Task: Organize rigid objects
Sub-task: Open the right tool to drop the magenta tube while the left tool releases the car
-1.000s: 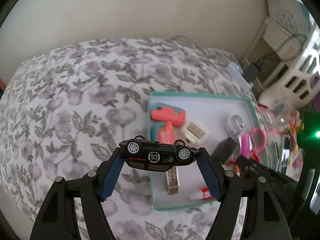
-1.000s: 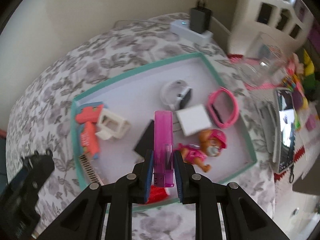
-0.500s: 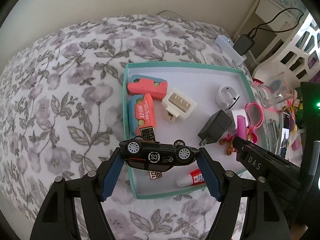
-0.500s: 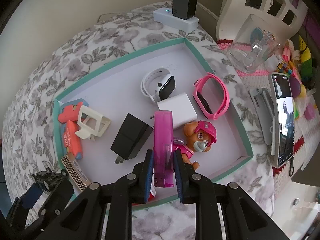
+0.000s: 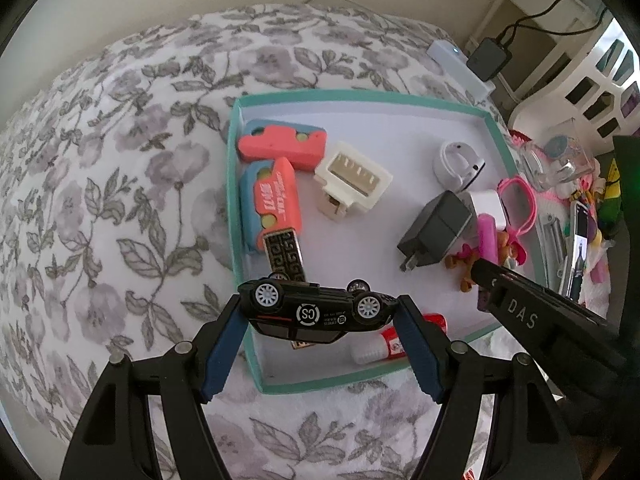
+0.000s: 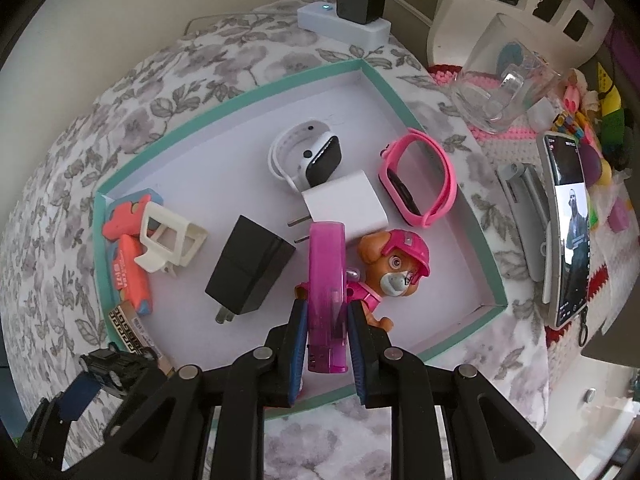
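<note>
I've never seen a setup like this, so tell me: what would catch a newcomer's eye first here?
Probably the black toy car, held upside down, wheels up, between the left gripper's blue fingers over the near corner of the teal-rimmed tray. Next, the translucent pink stick clamped in the right gripper, just above a pup figure in a pink helmet lying in the tray.

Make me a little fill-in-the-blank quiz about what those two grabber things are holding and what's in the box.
1. The left gripper holds a black toy ____ upside down, wheels up.
2. The right gripper has its jaws shut on a translucent lighter coloured ____.
3. The tray on the flowered bedspread has a rim coloured ____.
4. Beside the white charger lies a toy ____ in a pink helmet.

Missing words: car; pink; teal; puppy
</note>
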`<state>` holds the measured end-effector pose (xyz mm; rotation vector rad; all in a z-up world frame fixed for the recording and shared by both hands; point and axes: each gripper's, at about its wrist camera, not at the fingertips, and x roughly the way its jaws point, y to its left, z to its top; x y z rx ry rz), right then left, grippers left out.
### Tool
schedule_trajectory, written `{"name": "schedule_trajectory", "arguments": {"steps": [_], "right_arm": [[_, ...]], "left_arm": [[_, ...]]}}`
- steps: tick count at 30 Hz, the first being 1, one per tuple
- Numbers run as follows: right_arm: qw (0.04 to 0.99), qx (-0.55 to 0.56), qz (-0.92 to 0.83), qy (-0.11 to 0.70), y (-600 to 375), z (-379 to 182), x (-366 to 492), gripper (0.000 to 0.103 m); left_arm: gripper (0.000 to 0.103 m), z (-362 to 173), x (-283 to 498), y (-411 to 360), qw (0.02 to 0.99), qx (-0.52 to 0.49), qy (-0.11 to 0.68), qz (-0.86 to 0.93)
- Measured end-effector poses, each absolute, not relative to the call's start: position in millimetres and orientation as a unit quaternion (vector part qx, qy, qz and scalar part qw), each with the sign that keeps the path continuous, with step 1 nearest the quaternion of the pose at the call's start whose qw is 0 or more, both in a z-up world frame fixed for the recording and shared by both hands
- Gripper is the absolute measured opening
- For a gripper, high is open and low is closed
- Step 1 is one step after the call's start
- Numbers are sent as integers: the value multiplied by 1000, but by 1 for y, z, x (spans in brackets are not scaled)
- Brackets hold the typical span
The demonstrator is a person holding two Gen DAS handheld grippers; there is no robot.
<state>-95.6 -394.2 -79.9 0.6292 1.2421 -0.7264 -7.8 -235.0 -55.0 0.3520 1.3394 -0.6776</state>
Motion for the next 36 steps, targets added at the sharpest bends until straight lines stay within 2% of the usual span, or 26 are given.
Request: {"name": "schedule_trajectory", "arguments": {"steps": [3, 5, 6, 8, 14, 16, 27, 29, 30, 36], "right_arm": [[707, 283, -328, 558, -394, -80, -96, 23], [706, 284, -329, 558, -395, -80, -95, 26], [706, 285, -329, 558, -395, -80, -96, 31], [705, 286, -331, 559, -396, -81, -95, 37], [710, 282, -334, 553, -396, -77, -94, 39], [711, 281, -338, 550, -395, -76, -95, 46], [717, 270, -340, 545, -394, -71, -91, 48], [720, 266, -337, 545, -392, -70, -89, 57], [723, 264, -333, 544, -390, -70, -87, 66], [735, 235, -318, 551, -379, -70, -77, 80]], "left_arm": [[76, -56, -9, -236, 713, 157, 608, -311], [84, -55, -9, -236, 715, 156, 608, -309], [87, -55, -8, -235, 715, 157, 608, -307], [88, -56, -7, -234, 714, 155, 610, -305], [92, -52, -4, -230, 719, 151, 610, -296], [93, -51, -2, -228, 725, 152, 607, -288], [93, -48, 22, -204, 766, 147, 595, -194], [93, -49, 29, -196, 771, 137, 597, -173], [93, -49, 34, -190, 775, 128, 599, -157], [93, -52, 55, -166, 786, 111, 599, -105]]}}
